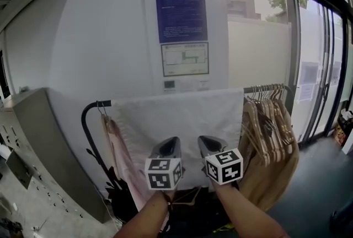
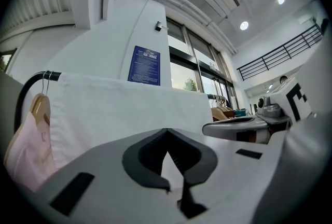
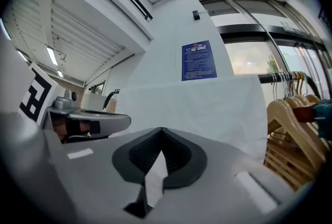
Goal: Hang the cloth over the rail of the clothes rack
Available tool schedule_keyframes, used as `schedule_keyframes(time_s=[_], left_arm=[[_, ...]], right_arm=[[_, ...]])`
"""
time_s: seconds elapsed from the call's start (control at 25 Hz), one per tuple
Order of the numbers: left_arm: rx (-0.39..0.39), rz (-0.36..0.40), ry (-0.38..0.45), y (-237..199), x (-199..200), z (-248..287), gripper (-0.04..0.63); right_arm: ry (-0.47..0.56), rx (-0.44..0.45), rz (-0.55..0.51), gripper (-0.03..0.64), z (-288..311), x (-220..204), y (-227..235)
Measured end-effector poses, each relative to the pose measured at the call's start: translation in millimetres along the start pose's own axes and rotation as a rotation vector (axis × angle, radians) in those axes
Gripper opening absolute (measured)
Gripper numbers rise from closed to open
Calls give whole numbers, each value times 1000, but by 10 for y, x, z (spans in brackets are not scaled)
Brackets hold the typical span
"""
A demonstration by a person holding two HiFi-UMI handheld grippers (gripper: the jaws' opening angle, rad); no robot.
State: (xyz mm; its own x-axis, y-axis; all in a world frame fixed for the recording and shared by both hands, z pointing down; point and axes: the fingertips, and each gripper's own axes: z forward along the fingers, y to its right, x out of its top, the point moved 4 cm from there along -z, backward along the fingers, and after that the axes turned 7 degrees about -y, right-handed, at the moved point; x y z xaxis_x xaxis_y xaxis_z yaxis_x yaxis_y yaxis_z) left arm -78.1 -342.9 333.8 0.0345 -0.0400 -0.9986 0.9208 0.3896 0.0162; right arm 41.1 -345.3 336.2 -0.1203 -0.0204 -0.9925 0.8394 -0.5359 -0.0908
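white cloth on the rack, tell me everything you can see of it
The white cloth is a plain, matte fabric rectangle draped flat over the black rail, top edge straight, barely wrinkled. It hangs between a pink garment at its left and wooden hangers at its right. The shut left gripper and right gripper point at its lower middle; whether they touch it is unclear.

Cloth (image 1: 182, 121): a plain white rectangular sheet that I see draped over the black clothes-rack rail (image 3: 270, 78), hanging flat, smooth and nearly free of wrinkles. Its top edge runs level along the rail and covers the middle stretch. The rail's curved left end and its right stretch remain bare of the cloth.
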Motion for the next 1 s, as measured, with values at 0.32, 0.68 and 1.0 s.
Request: schedule_keyframes(time_s=[0.32,0.68,1.0], left_arm=[[-4,2,-3,109,-8,59,5],[-8,-13,4,58,10,91,5],[-13,-8,11,17,14,167,5]], right_arm=[[3,30,5,2,81,66,-146],[13,39,-5,2,122,107,-203],[22,42,-1,1,184,129,-186]])
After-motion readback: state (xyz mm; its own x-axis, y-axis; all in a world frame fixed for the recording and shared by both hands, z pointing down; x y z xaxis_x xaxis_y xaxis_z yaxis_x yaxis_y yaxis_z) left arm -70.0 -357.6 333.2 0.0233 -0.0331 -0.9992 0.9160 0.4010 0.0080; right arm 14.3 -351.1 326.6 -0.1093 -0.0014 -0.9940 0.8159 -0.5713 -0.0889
